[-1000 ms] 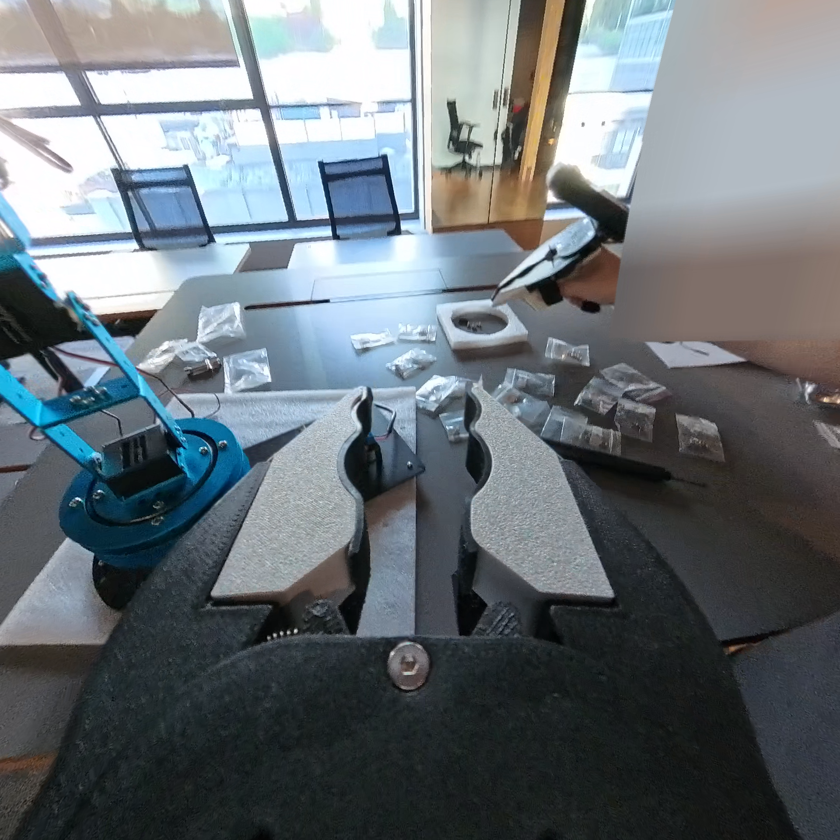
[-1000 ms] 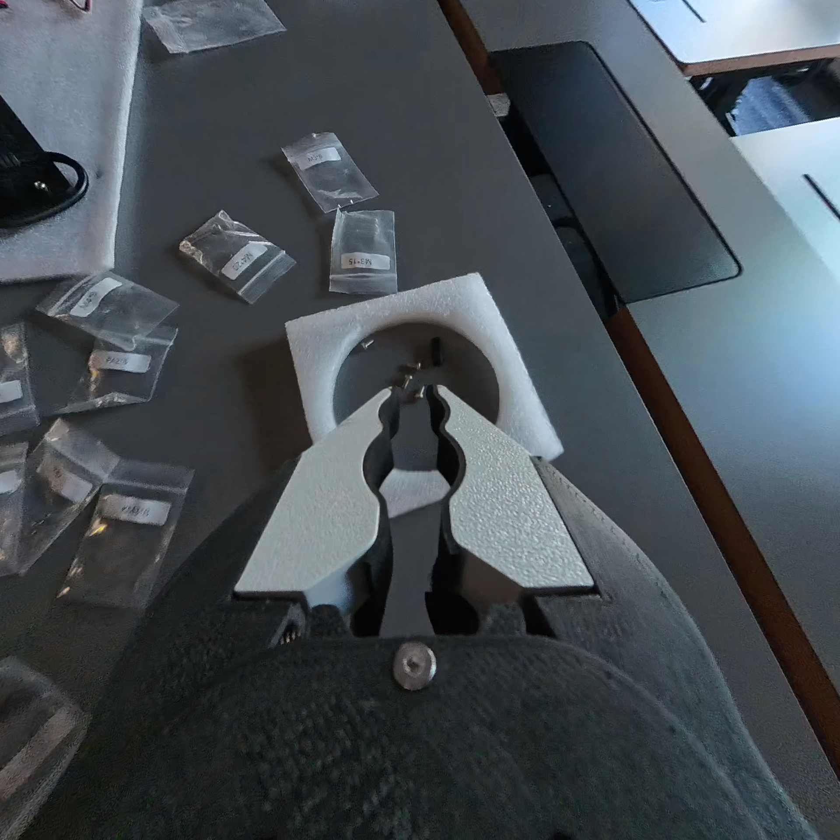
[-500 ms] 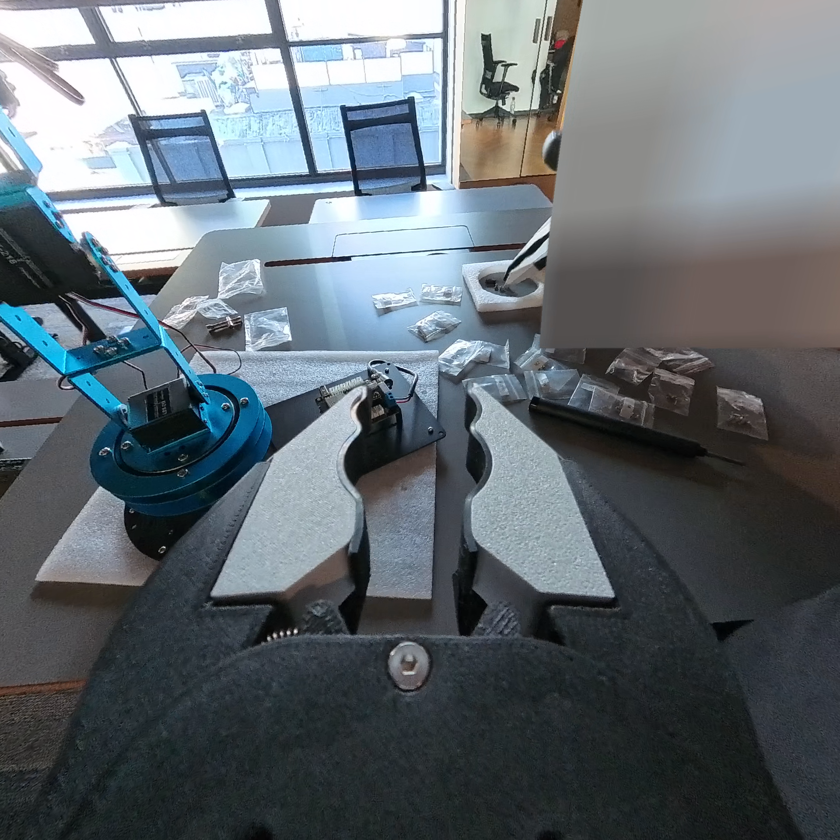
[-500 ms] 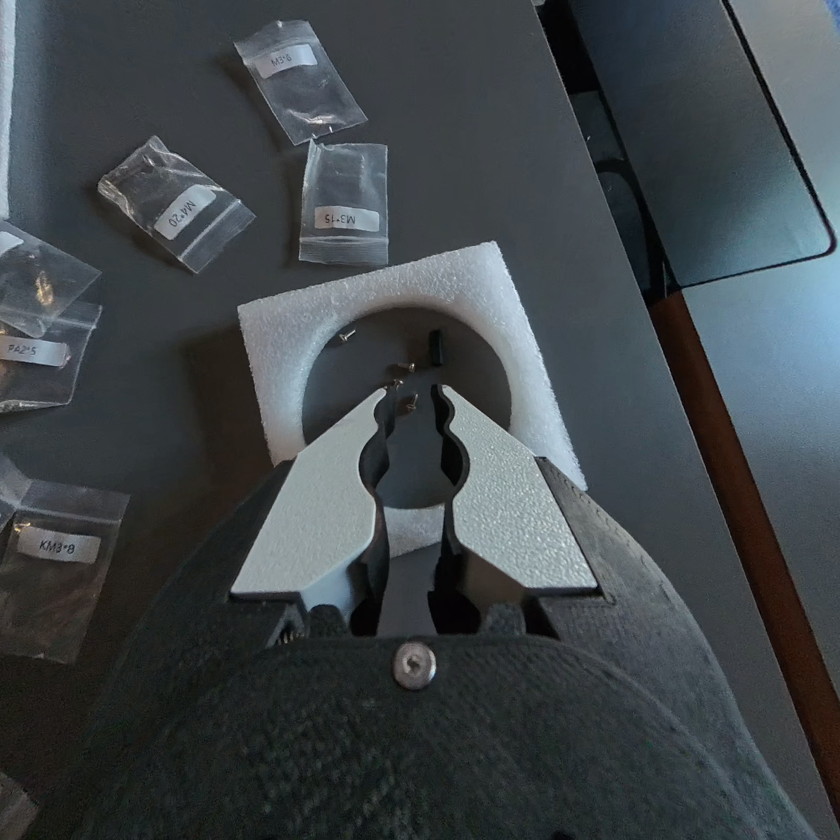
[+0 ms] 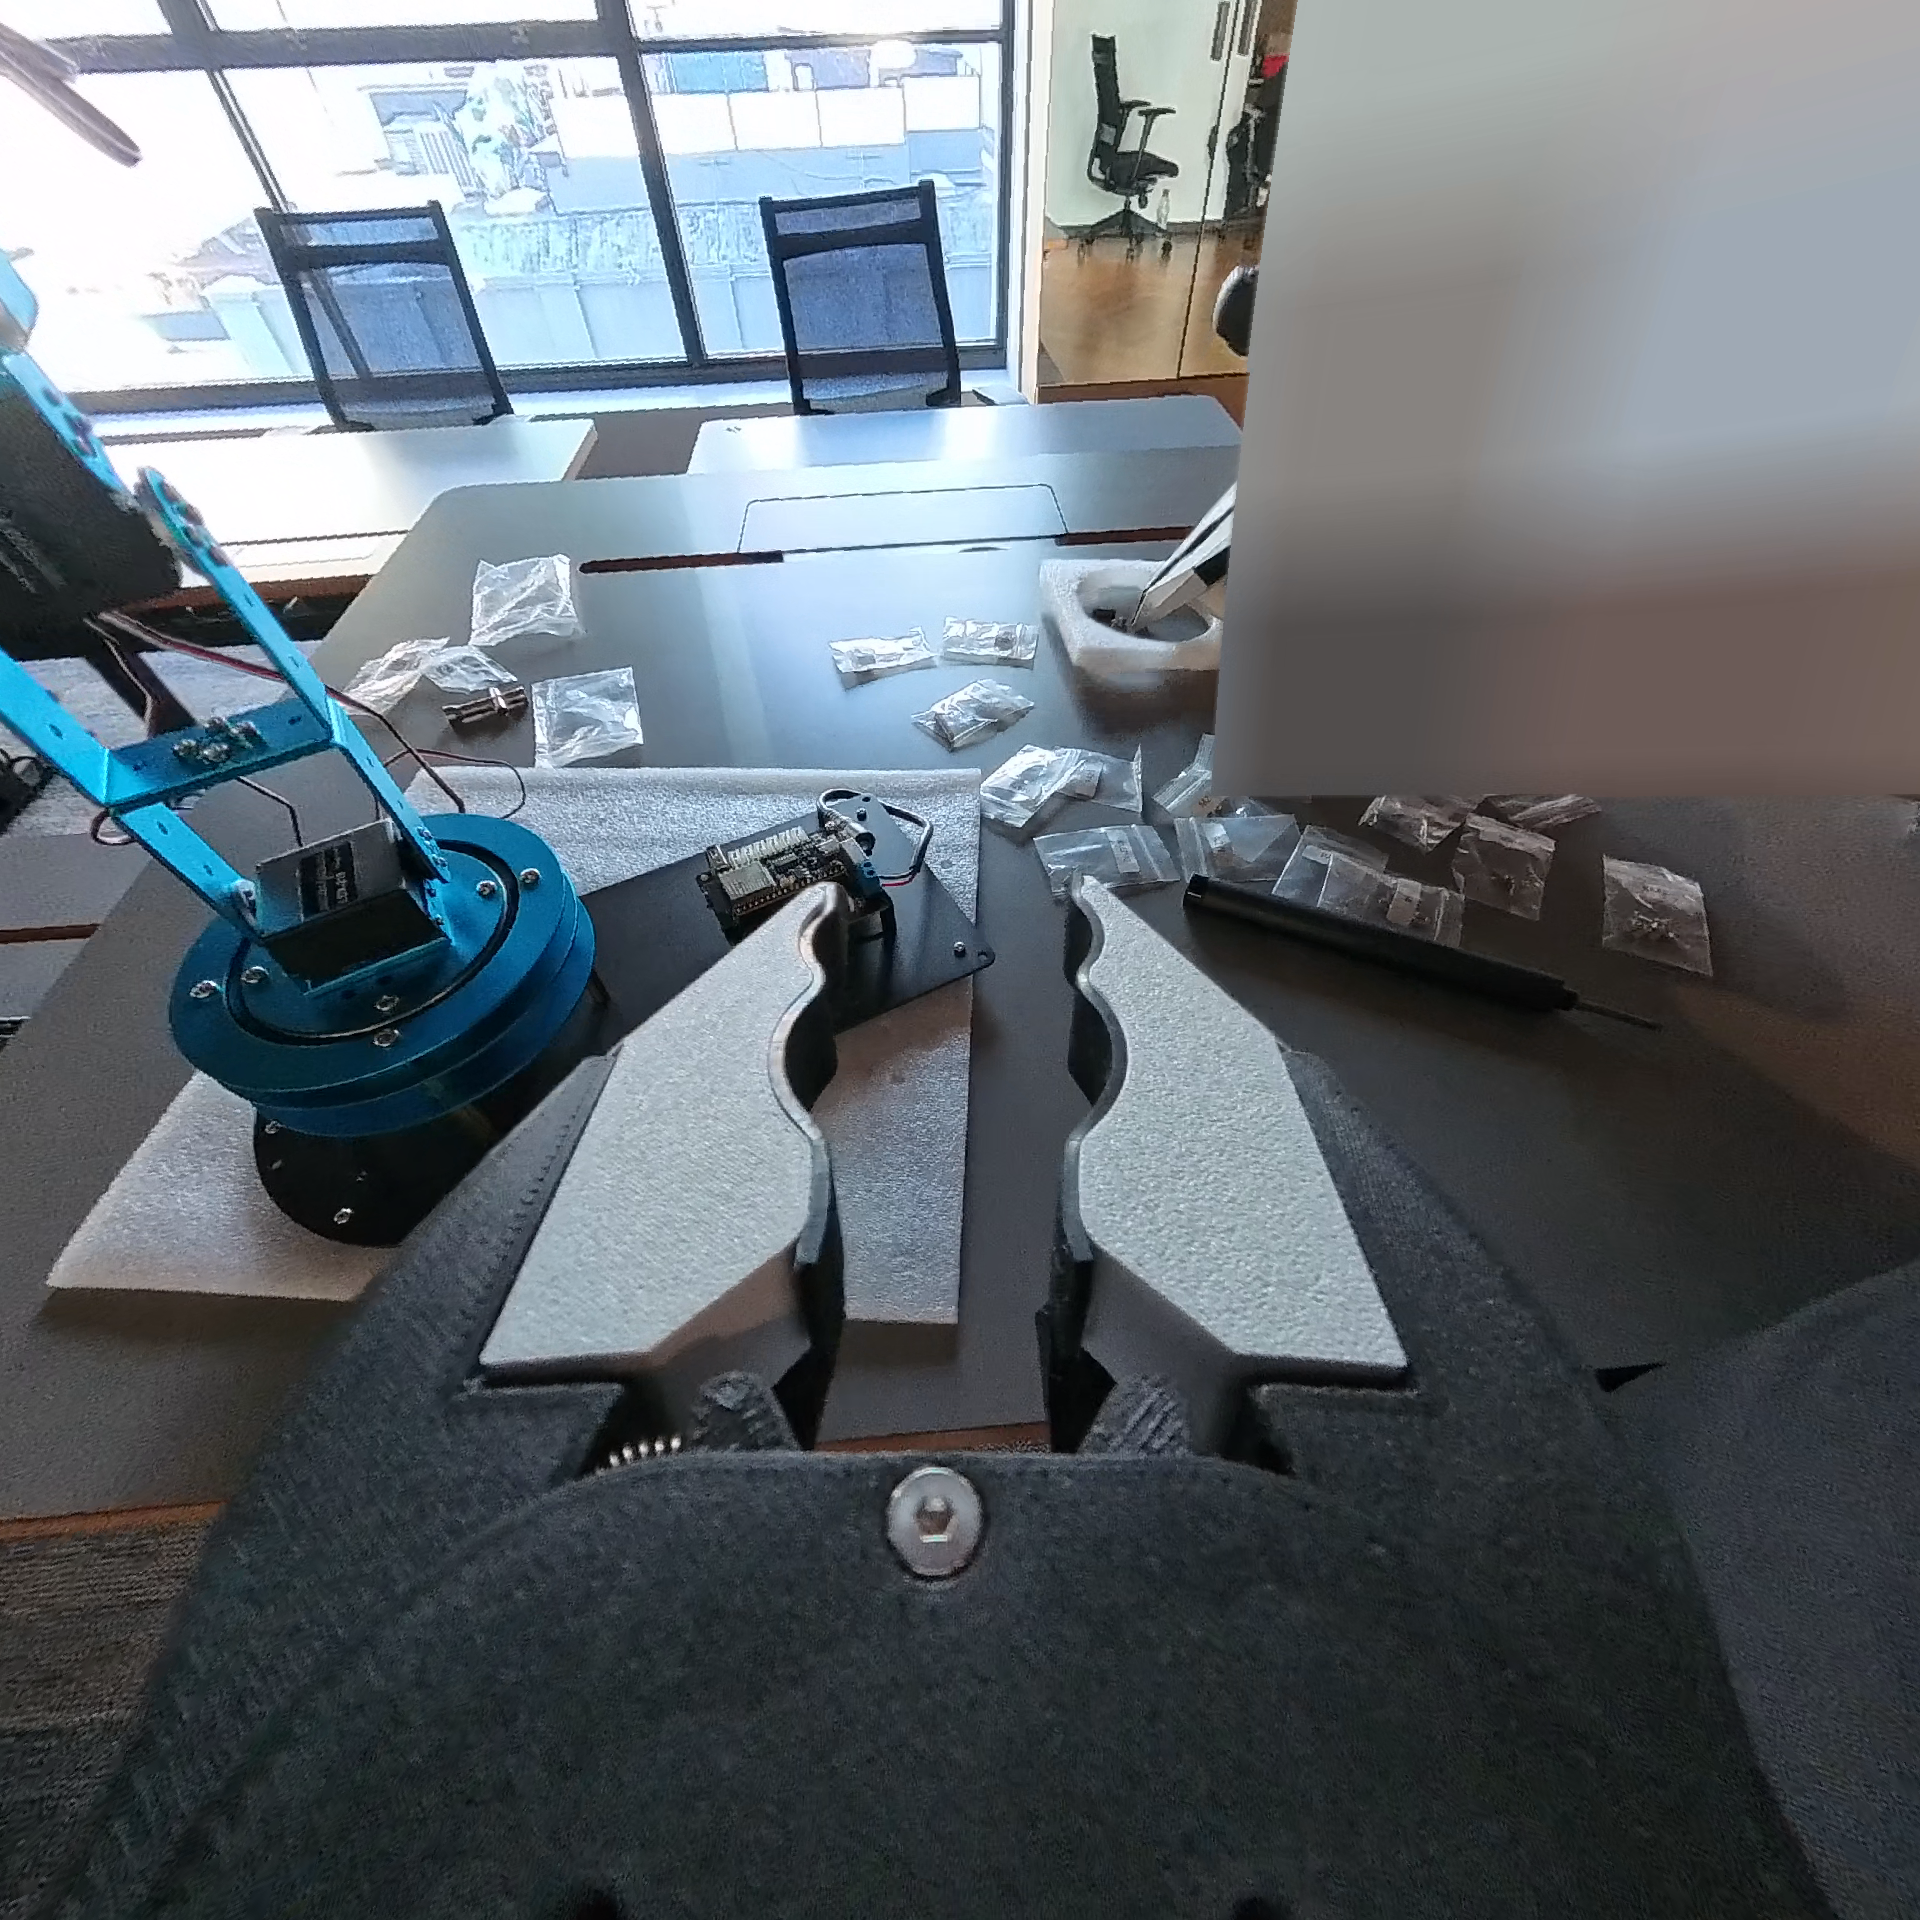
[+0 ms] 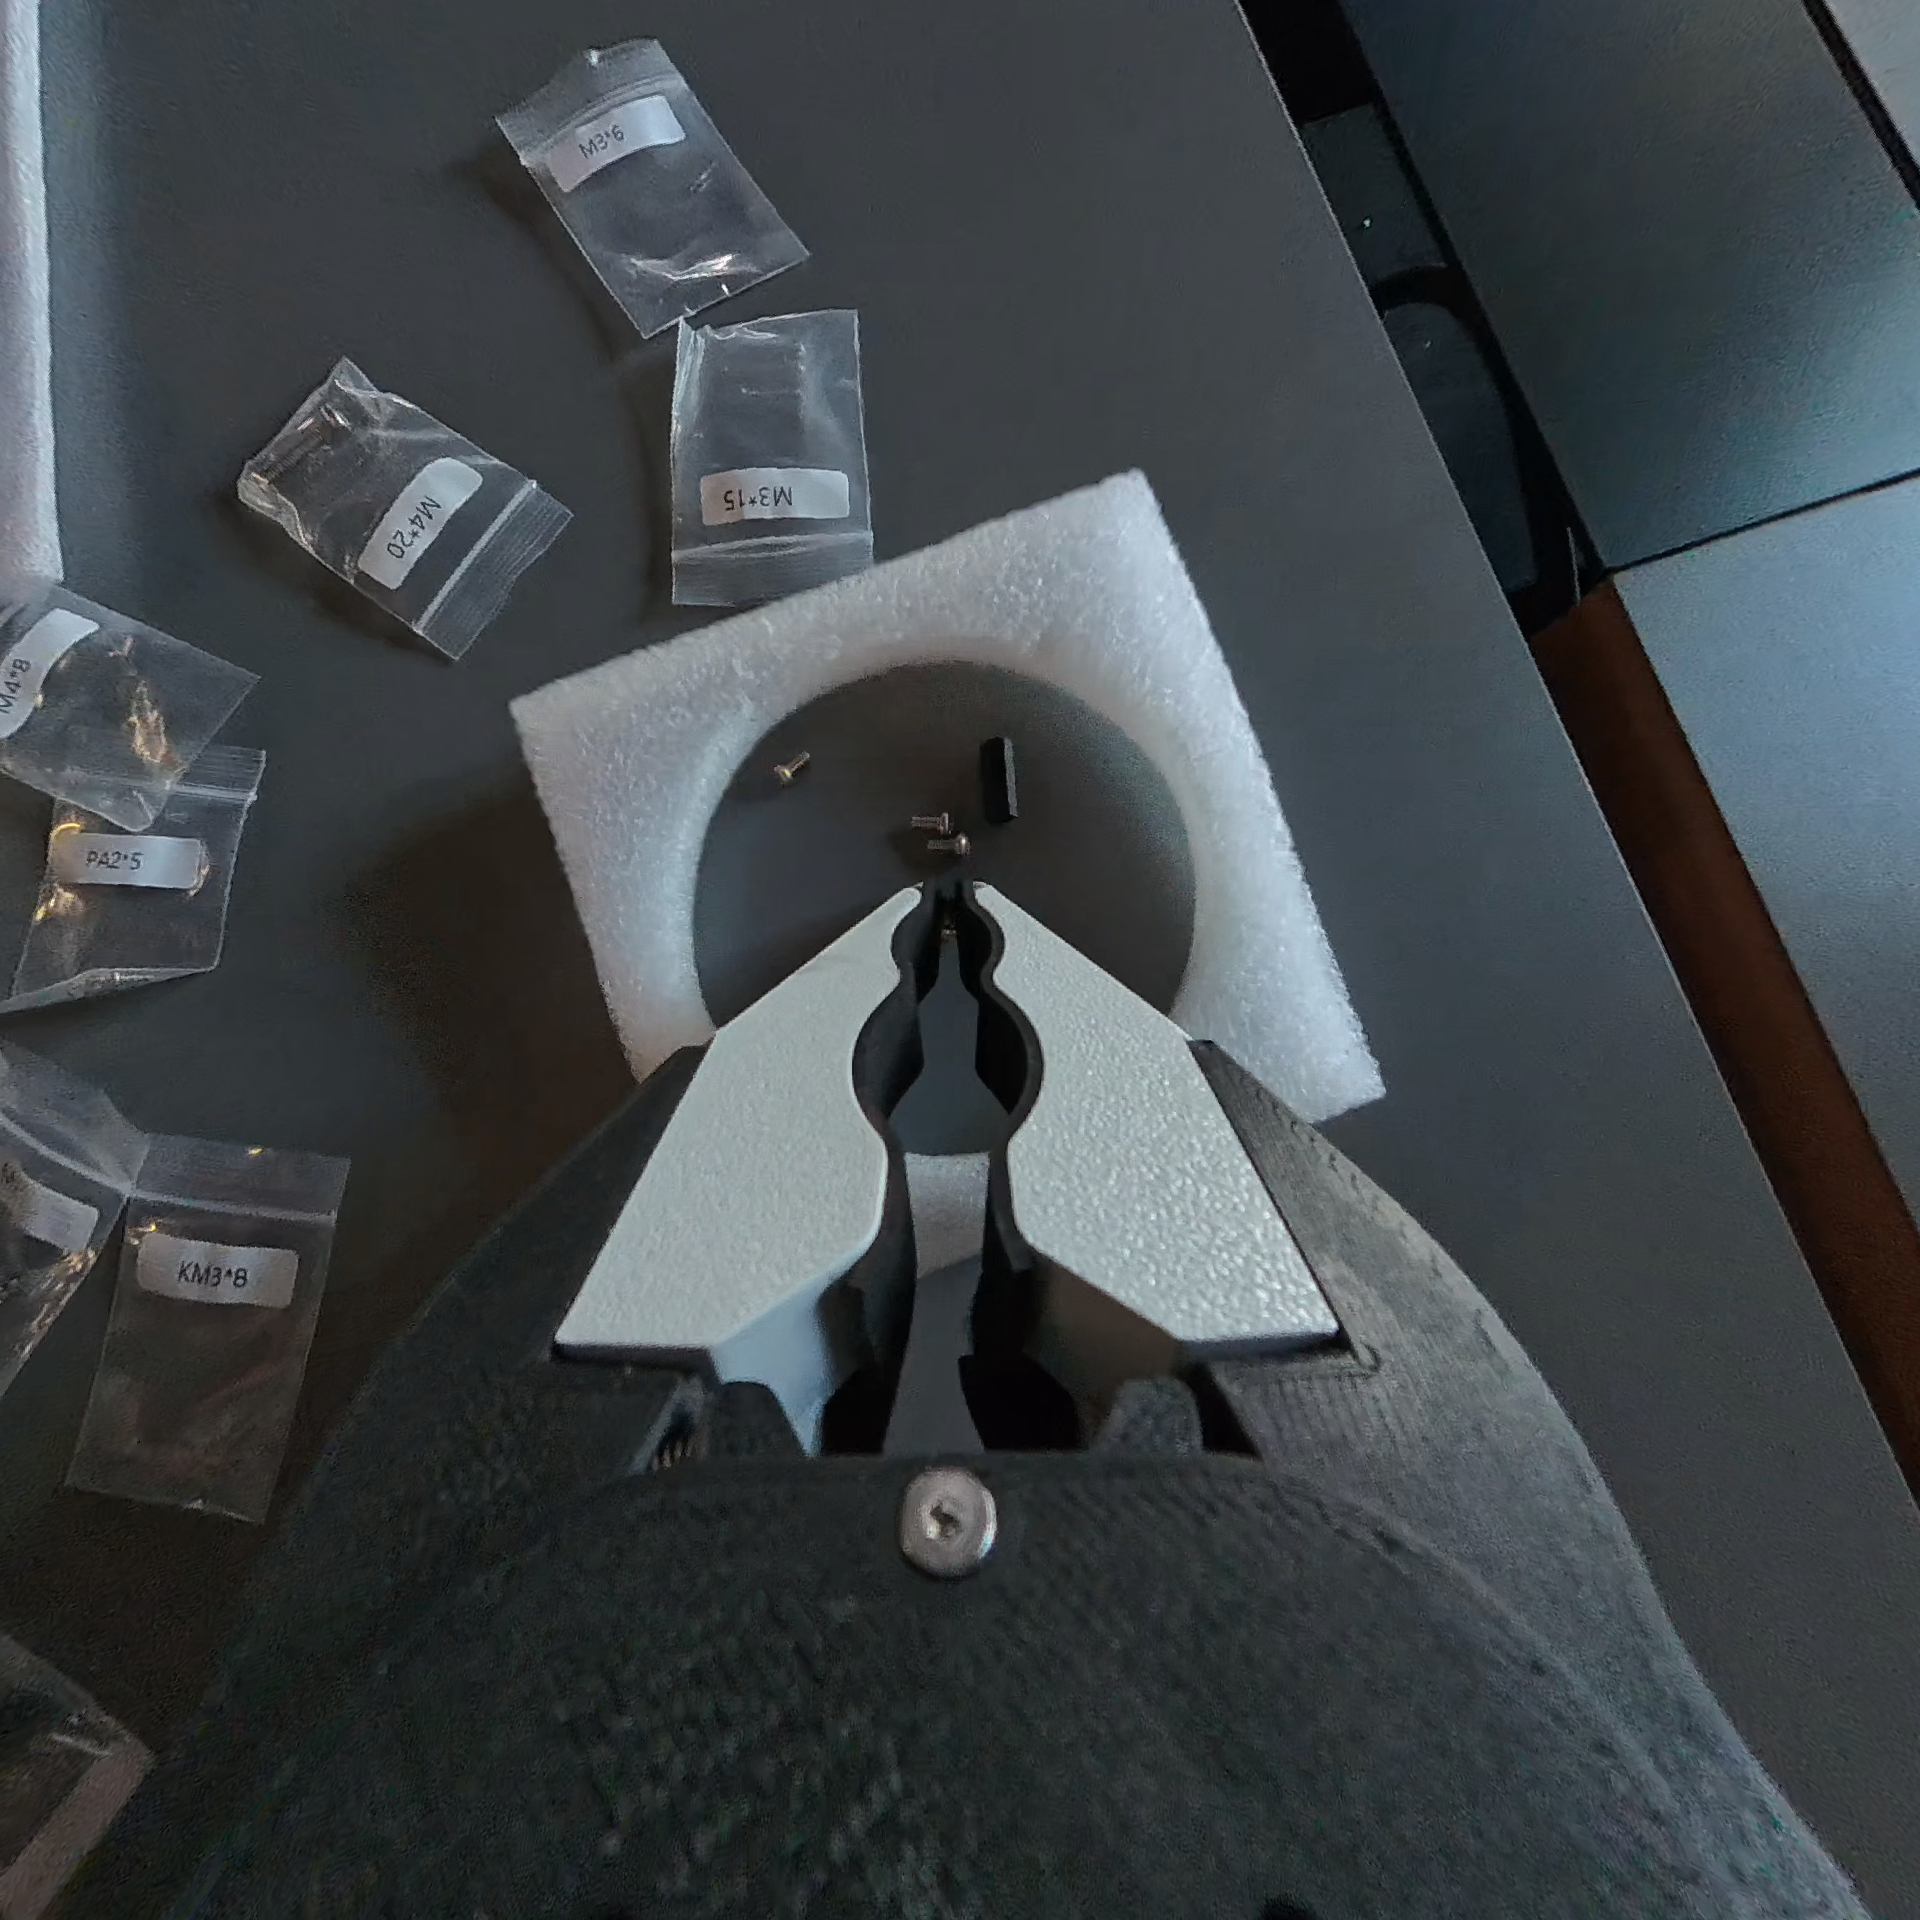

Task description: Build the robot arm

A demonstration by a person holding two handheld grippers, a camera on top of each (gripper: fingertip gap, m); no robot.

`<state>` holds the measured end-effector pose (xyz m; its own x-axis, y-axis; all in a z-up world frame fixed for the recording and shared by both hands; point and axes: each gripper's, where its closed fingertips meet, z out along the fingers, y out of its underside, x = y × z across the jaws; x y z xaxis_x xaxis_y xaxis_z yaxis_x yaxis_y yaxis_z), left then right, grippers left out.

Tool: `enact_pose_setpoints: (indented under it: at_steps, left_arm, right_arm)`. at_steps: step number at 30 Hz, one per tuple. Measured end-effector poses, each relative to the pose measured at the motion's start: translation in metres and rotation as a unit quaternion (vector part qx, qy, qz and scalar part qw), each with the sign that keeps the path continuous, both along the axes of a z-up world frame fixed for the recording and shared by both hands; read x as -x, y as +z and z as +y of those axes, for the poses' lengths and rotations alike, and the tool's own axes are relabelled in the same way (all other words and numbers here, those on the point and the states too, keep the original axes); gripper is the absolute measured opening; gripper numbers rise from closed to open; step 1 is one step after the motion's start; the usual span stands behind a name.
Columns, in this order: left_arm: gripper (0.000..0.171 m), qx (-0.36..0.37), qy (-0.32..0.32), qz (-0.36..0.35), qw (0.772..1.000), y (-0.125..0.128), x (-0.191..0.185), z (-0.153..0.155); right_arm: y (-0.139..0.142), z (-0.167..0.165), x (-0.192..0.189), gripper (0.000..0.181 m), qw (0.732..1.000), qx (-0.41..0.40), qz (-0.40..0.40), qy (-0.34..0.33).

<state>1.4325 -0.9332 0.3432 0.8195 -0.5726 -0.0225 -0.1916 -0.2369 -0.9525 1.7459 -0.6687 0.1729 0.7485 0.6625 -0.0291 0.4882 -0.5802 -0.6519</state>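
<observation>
Our right gripper (image 6: 943,896) down inside round cutout of white foam square (image 6: 1122,623), tips pinched on small screw (image 6: 944,928). Two loose screws (image 6: 940,833) and black block (image 6: 997,780) just ahead of tips.

Our left gripper (image 5: 951,909) spread, empty, above foam sheet (image 5: 665,810) edge. Circuit board (image 5: 790,873) at left fingertip, blue arm base (image 5: 374,997) left, black screwdriver (image 5: 1382,940) right, clear bags (image 5: 1101,852) beyond.

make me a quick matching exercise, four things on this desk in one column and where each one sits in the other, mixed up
Things:
1. blue turntable base
2. black screwdriver
3. small black block
4. circuit board

Places:
A. inside the round hole of the white foam square
B. on the black plate
C. on the grey foam sheet's left part
D. on the bare table beside the small clear bags

Pairs: 1-C, 2-D, 3-A, 4-B
</observation>
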Motion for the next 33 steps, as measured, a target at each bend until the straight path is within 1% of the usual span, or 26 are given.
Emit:
enact_pose_setpoints:
  at_steps: [3,5,7,9,10,11,12,13,15,17,19,23,26,27,28,29,31,33]
  left_arm:
    - [0.04,0.001,-0.003,0.003,1.0,0.0,-0.002,0.0]
    - [0.039,0.002,-0.006,0.004,1.0,0.0,-0.004,-0.001]
    - [0.039,0.002,-0.007,0.011,1.0,-0.004,-0.005,-0.001]
    - [0.038,0.012,-0.014,0.016,1.0,-0.014,-0.009,0.0]
    - [0.037,0.02,-0.021,0.018,0.999,-0.021,-0.012,0.0]
    - [0.037,0.027,-0.031,0.02,0.999,-0.03,-0.017,0.001]
    - [0.036,0.033,-0.047,0.024,0.998,-0.04,-0.023,0.001]
    - [0.034,0.041,-0.065,0.032,0.997,-0.052,-0.03,0.0]
    - [0.029,0.055,-0.09,0.05,0.993,-0.074,-0.037,-0.001]
    - [0.028,0.074,-0.111,0.056,0.99,-0.092,-0.043,-0.004]
    - [0.029,0.084,-0.12,0.062,0.987,-0.103,-0.044,-0.007]
    - [0.029,0.093,-0.124,0.079,0.985,-0.116,-0.043,-0.015]
    - [0.029,0.102,-0.134,0.066,0.984,-0.121,-0.045,-0.022]
    - [0.029,0.105,-0.138,0.063,0.983,-0.122,-0.046,-0.024]
    - [0.029,0.107,-0.143,0.063,0.982,-0.124,-0.046,-0.026]
    - [0.029,0.108,-0.147,0.064,0.981,-0.126,-0.045,-0.028]
    - [0.029,0.108,-0.156,0.072,0.979,-0.128,-0.041,-0.031]
    - [0.029,0.104,-0.164,0.082,0.978,-0.13,-0.035,-0.032]
  right_arm:
    - [0.007,-0.005,-0.001,0.001,1.0,-0.011,0.006,0.003]
    - [0.024,-0.019,0.008,0.001,0.999,-0.033,0.016,0.013]
    - [0.056,-0.054,0.044,0.001,0.995,-0.052,0.064,0.053]
    - [0.084,-0.11,0.101,0.001,0.983,-0.047,0.134,0.112]
    - [0.09,-0.141,0.131,0.001,0.975,-0.03,0.162,0.15]
    - [0.088,-0.171,0.157,0.001,0.968,-0.012,0.17,0.185]
    - [0.08,-0.193,0.176,0.001,0.965,-0.001,0.158,0.211]
    - [0.069,-0.208,0.189,0.001,0.964,0.004,0.134,0.229]
    - [0.048,-0.224,0.207,0.002,0.962,0.013,0.104,0.251]
    - [0.031,-0.231,0.216,0.002,0.962,0.021,0.079,0.26]
    - [0.021,-0.238,0.221,0.002,0.962,0.026,0.058,0.267]
    - [0.006,-0.247,0.224,0.001,0.961,0.027,0.021,0.276]
    - [0.0,-0.25,0.224,0.002,0.962,0.026,0.013,0.272]
    - [0.0,-0.25,0.223,0.004,0.963,0.023,0.014,0.269]
    - [0.002,-0.251,0.223,0.015,0.964,0.021,0.019,0.263]
    - [0.005,-0.254,0.22,0.018,0.965,0.027,0.022,0.261]
    - [0.016,-0.254,0.199,0.017,0.972,0.023,0.001,0.233]
    - [0.028,-0.252,0.17,0.013,0.984,0.022,-0.013,0.175]
